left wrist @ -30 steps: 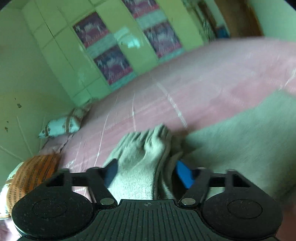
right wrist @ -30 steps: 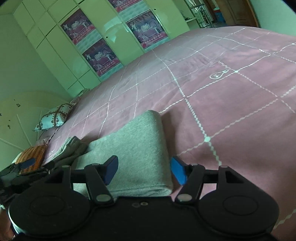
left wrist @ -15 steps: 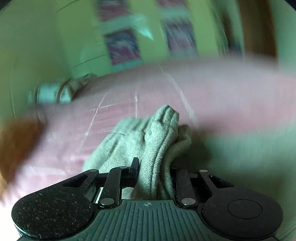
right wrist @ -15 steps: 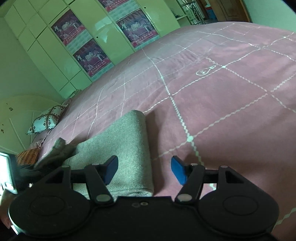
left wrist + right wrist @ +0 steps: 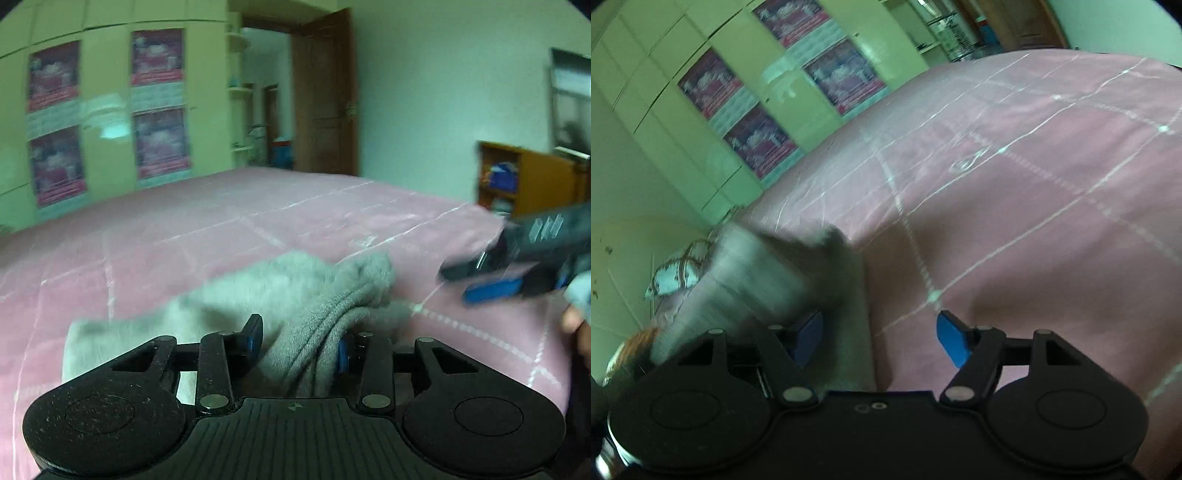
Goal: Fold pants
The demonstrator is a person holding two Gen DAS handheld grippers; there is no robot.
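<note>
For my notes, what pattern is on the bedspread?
Pink bedspread with a thin white grid; clearest in the right wrist view.

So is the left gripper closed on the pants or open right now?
Shut on them. In the left wrist view the left gripper has its blue pads pressed against a bunched fold of the grey pants.

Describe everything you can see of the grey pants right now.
The grey pants look like soft, fleecy knit with a ribbed bunched end. That end is clamped in the left gripper, its jaws closed on the fabric; the rest lies rumpled on the pink bedspread. The right gripper is open, touching nothing. Motion blur hides finer detail.
</note>
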